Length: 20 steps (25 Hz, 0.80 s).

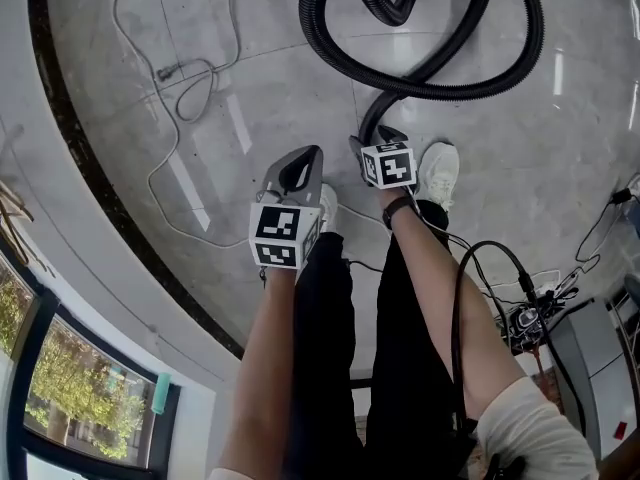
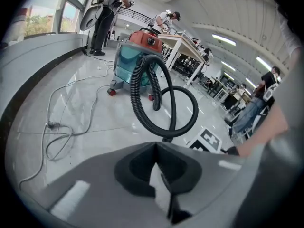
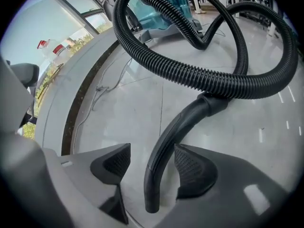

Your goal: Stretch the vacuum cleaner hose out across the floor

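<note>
Head view: black ribbed hose (image 1: 460, 91) in loops

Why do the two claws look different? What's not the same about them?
The left claw is shut tight; the right claw is open. The left claw has nothing in it; the right claw has the hose's curved end pipe between its jaws, not clamped on it. Both claws are grey and point downwards.

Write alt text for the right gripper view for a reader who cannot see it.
The right gripper has its jaws open either side of a smooth black curved plastic tube. Its ribbed black vacuum hose loops over the glossy grey floor towards a teal vacuum cleaner.
</note>
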Tool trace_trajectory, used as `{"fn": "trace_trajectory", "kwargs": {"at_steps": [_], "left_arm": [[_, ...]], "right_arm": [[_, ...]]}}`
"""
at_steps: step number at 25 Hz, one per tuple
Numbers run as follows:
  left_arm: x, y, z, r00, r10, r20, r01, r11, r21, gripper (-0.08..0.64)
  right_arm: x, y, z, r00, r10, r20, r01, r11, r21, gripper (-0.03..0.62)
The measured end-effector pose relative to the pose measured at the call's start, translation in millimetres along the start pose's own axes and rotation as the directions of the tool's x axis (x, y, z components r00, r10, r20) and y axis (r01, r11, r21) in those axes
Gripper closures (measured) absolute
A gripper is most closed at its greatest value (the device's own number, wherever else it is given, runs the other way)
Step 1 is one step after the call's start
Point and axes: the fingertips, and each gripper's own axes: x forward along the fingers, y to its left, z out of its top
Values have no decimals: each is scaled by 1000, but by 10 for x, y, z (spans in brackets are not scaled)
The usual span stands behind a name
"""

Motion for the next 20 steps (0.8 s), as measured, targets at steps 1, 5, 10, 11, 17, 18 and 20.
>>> {"fn": "trace_trajectory", "kwargs": {"at_steps": [1,5,10,11,17,18,20], "left_arm": [[18,49,-12,1000,9,8,-9,1000,-15,558],[129,150,-21,999,25,38,-23,998,-60,558],[221,118,55,996,15,92,-5,994,-111,558],[239,118,82,995,14,101,-2,993,-114,558],[275,208,148,993,29,115,-17,994,-108,558],[270,227,137,992,38,119,-23,992,-124,558],[271,239,111,992,44,122,-26,988,-149,558]], "right_arm": [[65,-22,11,1000,-12,-1,12,1000,-8,301],[235,-91,113,996,-82,28,84,994,-75,416],[313,-33,175,983,-168,73,168,986,6,405],[330,-4,205,980,-183,78,179,983,48,359],[530,-98,182,960,-278,-17,275,936,220,231],[573,-133,146,961,-274,-36,275,931,239,209],[581,-202,101,952,-306,-19,302,923,238,278]]}}
